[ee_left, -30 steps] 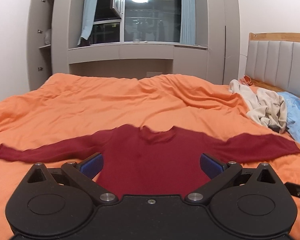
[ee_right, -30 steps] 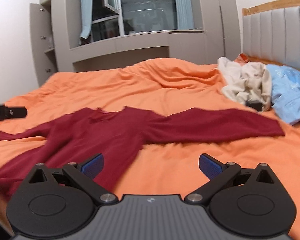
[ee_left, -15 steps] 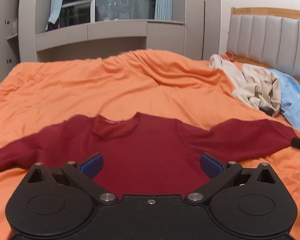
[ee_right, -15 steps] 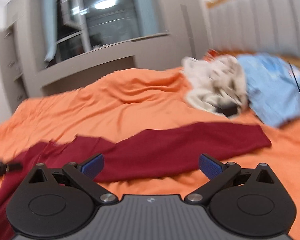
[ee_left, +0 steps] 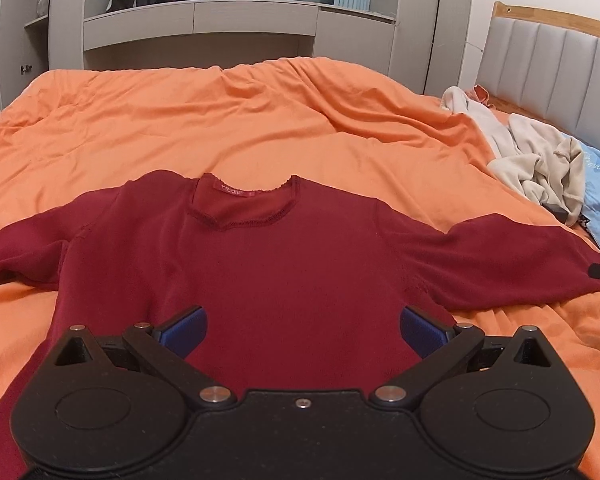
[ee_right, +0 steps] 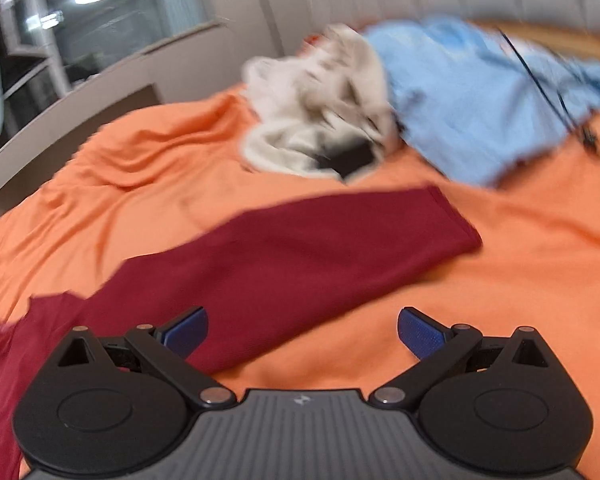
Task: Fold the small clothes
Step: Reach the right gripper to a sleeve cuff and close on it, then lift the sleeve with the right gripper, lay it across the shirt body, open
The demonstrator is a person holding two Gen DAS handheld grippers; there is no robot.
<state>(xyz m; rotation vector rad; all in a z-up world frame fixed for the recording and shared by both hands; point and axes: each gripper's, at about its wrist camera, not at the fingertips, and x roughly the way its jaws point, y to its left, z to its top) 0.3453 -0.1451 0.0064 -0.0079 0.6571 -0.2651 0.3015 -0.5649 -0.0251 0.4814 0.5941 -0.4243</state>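
Since a second ago both claws have come in lower and closer over the bed: the left view, which took in the window and the whole garment, is now filled mostly by the chest of the dark red sweater (ee_left: 284, 264), and the right view has swung away from the body of the garment toward its right sleeve (ee_right: 300, 248) and the pile near the headboard.

The sweater lies flat, front up, on the orange duvet (ee_left: 228, 120), neckline pointing away from the camera, both sleeves spread out to the sides. The left claw (ee_left: 302, 326) hangs above the lower torso of the sweater with its blue pads wide apart and nothing between them. The right claw (ee_right: 302, 328) is likewise spread and empty; its left pad sits over the sleeve fabric while its right pad is over bare duvet, the cuff ending further out toward the pile.

A crumpled cream garment (ee_left: 540, 160) and a light blue garment (ee_right: 480, 92) lie heaped together near the padded grey headboard (ee_left: 560, 60), close to the cuff but apart from it. A small dark object (ee_right: 348, 158) peeks from under the cream cloth; the right view is motion-blurred, so what it is cannot be told. A tip of the right claw shows at the edge of the left view, at the sleeve's end.
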